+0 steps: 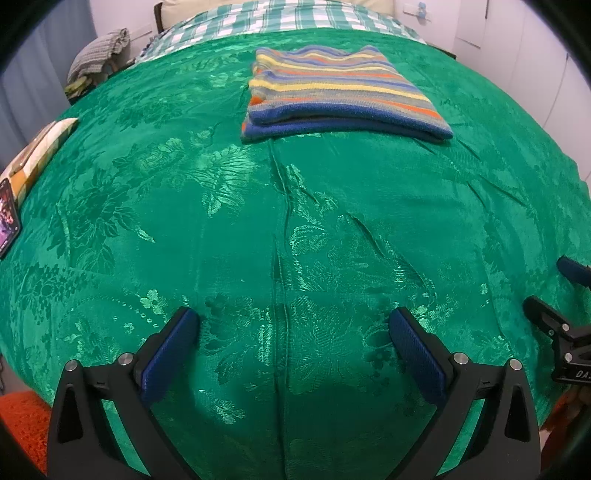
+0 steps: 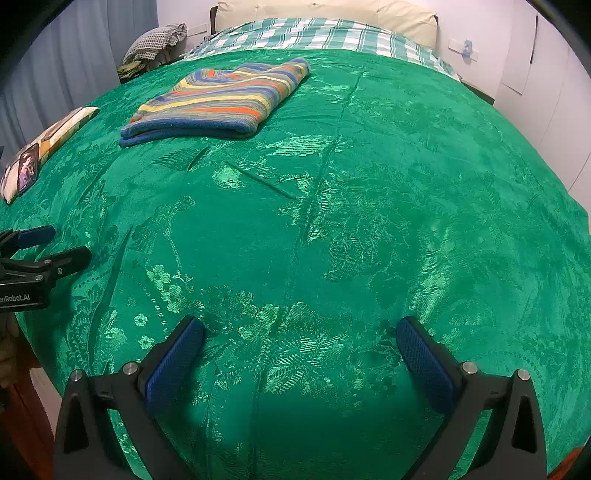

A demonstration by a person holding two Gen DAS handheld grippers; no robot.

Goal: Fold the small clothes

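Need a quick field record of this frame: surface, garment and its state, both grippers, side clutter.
surface: green floral-patterned bedspread, checked sheet beyond it
garment: striped knitted multicolour top, folded, lying flat on the far half of the bedspread
left gripper: open, empty, above the near bedspread
right gripper: open, empty, above the near bedspread
contact: neither gripper touches the garment
side clutter: phone with lit screen on a pale patterned cloth at the left edge
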